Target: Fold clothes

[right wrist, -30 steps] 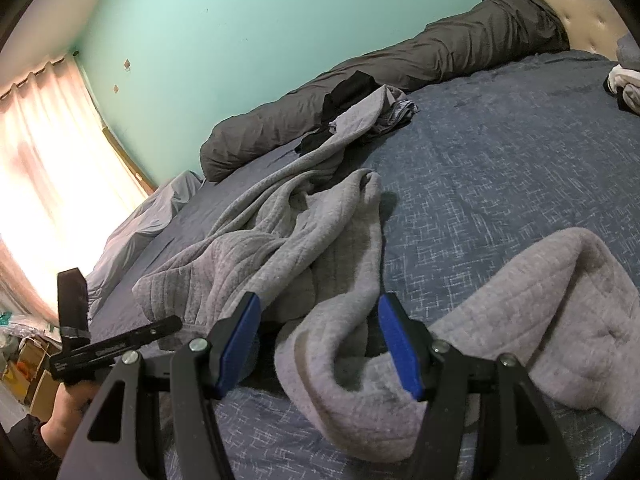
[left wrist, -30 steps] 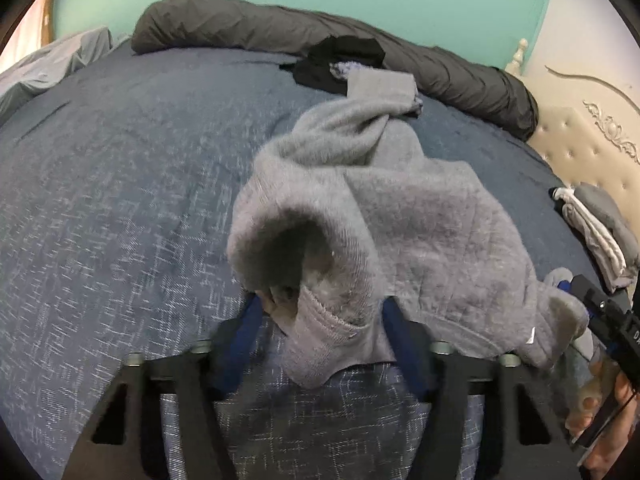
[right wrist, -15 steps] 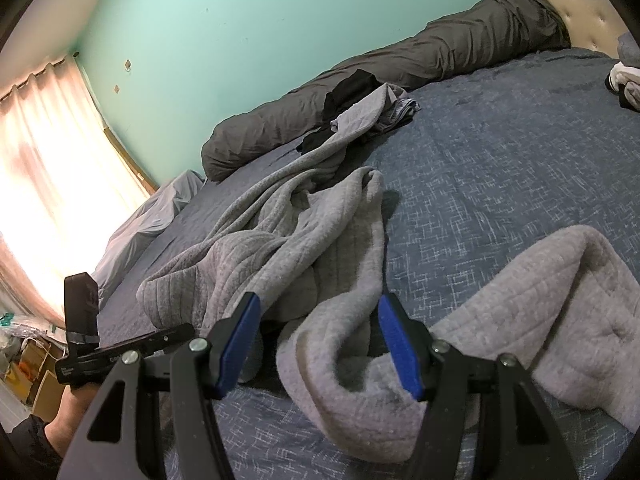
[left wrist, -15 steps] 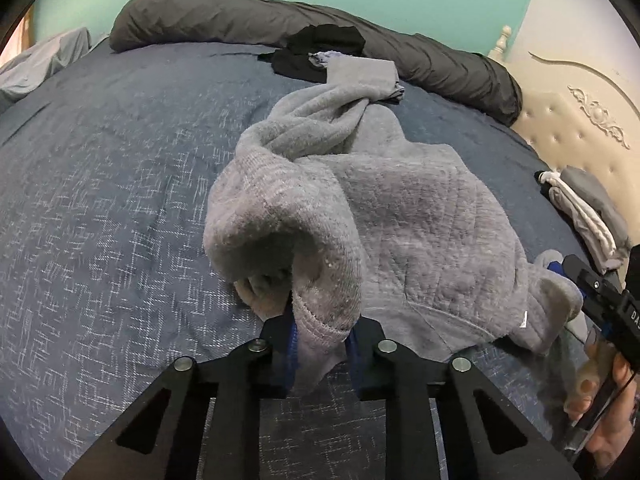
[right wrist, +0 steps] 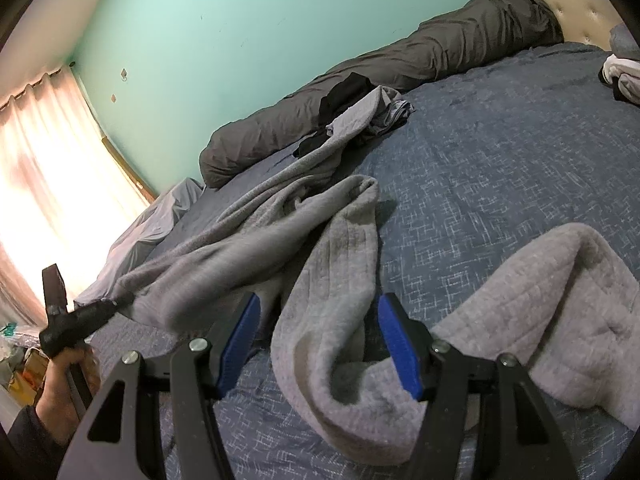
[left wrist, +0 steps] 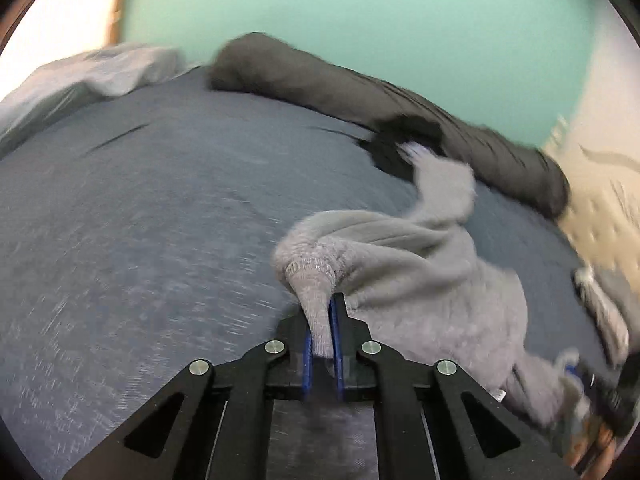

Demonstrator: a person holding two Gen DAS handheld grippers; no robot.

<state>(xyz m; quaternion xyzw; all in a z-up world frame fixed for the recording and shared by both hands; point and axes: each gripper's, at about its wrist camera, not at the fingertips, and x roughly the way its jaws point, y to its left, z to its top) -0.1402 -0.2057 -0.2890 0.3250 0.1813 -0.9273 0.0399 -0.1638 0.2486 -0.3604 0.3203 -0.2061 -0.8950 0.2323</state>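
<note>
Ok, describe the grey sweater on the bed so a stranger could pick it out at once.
Start at the bed's blue bedspread below the teal wall. The grey sweater sprawls across its near side, one sleeve trailing toward the dark rolled duvet. Unlike the small folded clothes by the headboard, it is big, fleecy, unfolded, with its ribbed cuff pinched in the closing left gripper.

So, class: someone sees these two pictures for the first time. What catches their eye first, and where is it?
First, the grey sweater, sprawled across the blue bed. The left gripper is closing on its cuff at the bottom centre of the left view, while the right gripper stands open astride another fold in the foreground of the right view. Behind, a dark rolled duvet lies along the turquoise wall.
</note>
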